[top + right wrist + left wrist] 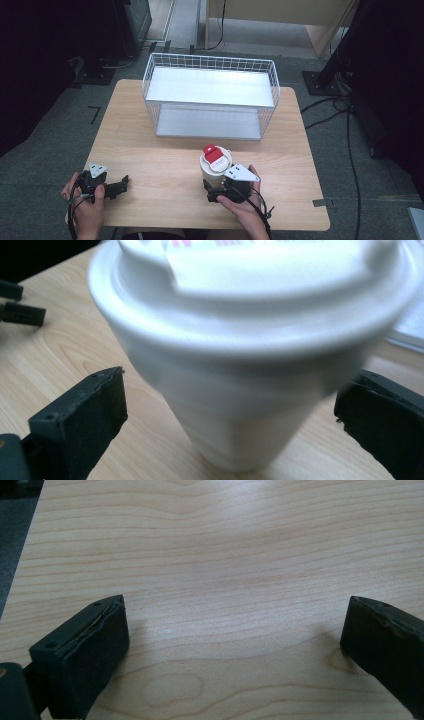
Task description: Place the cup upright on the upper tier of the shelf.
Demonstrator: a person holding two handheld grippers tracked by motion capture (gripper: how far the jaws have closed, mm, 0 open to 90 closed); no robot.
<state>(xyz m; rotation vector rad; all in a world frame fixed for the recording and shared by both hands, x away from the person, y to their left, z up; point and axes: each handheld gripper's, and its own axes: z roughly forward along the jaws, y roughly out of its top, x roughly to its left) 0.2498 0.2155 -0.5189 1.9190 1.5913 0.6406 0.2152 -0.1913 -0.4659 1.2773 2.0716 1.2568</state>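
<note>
Right gripper view puts your right gripper (230, 405) around the cup (240, 365), jaws spread, not yet pinching. It stands on the surface (165, 165) before the basket (210, 95). Left gripper (232, 640) idles, jaws spread.

A white cup (215, 165) is seen standing on the wooden worktop (165, 165), between the right tongs' (210, 186) jaws. A wire basket (210, 95) is set beyond both tongs.

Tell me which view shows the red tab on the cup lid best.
The high view: the red tab lies fully visible on the white lidded cup, ahead of the right gripper. The right gripper view shows the cup close and blurred, the tab cut off at the top. The left gripper view shows bare table.
</note>
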